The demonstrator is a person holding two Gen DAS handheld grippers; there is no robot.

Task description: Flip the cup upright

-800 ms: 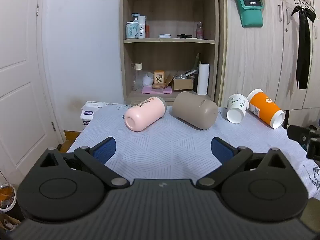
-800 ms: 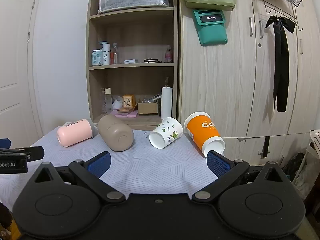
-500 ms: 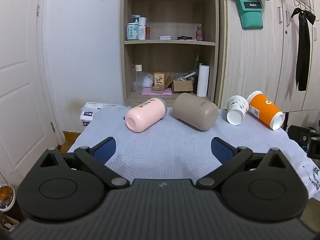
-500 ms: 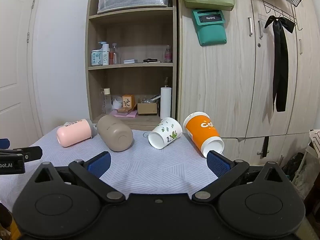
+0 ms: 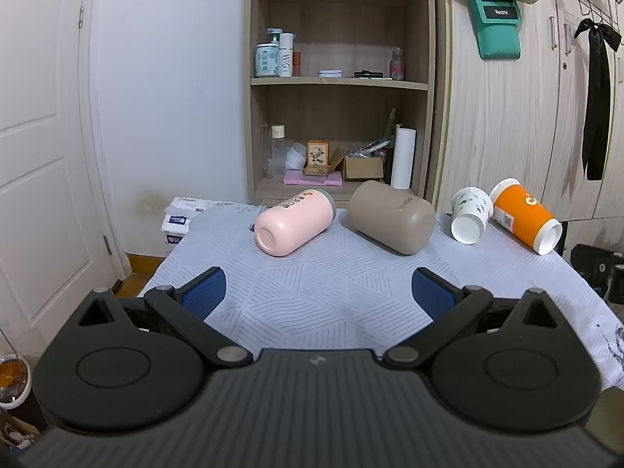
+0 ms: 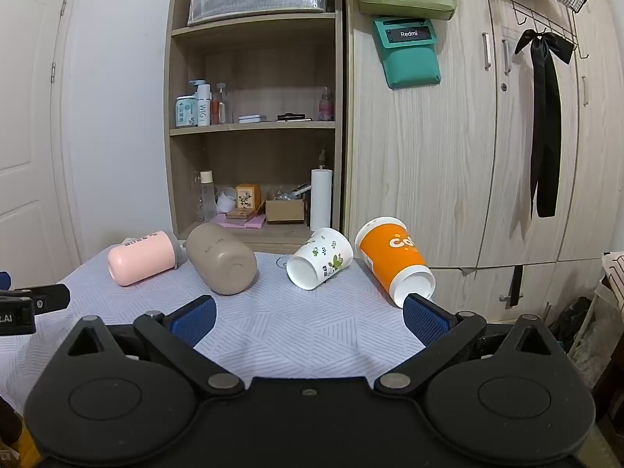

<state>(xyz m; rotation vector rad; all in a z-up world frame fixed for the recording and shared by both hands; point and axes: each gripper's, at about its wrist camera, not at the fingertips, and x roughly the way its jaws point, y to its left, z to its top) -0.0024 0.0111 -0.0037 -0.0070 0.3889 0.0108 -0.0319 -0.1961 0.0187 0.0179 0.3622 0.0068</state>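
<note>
Several cups lie on their sides in a row at the far side of the table: a pink cup point(image 5: 292, 221) point(image 6: 142, 258), a taupe cup point(image 5: 392, 216) point(image 6: 220, 258), a white leaf-printed paper cup point(image 5: 470, 214) point(image 6: 319, 263) and an orange paper cup point(image 5: 524, 215) point(image 6: 394, 259). My left gripper point(image 5: 318, 292) is open and empty, over the near table, short of the pink and taupe cups. My right gripper point(image 6: 308, 319) is open and empty, short of the white and orange cups.
The table carries a pale patterned cloth point(image 5: 335, 292) point(image 6: 296, 323). A wooden shelf unit point(image 5: 339, 89) and wardrobe doors point(image 6: 448, 156) stand behind it. A white door point(image 5: 39, 156) is at the left. Tissue packs point(image 5: 177, 218) lie at the far-left table corner.
Both grippers stay open. The left view has drawn back and tilted slightly, so the cups sit a little lower and smaller. The right view barely changes.
</note>
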